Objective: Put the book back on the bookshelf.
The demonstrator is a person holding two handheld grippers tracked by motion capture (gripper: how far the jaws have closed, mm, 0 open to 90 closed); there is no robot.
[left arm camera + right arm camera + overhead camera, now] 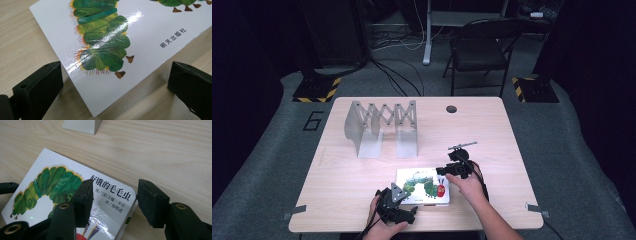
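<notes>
A white picture book (422, 186) with a green caterpillar on its cover lies flat on the wooden table (492, 130), near the front edge. My left gripper (408, 207) is at the book's near left corner. In the left gripper view the book (140, 37) has that corner between the left gripper's (115, 72) wide-open jaws, neither jaw touching it. My right gripper (447, 172) is at the far right corner. In the right gripper view the right gripper (115, 186) has one jaw over the book's cover (50, 195) and the other beside the edge, with a gap.
A grey metal accordion-style rack (382, 127) stands upright at the back left of the table; its base (82, 125) appears in the right gripper view. A round cable hole (451, 109) sits near the far edge. A folding chair (482, 47) stands beyond the table.
</notes>
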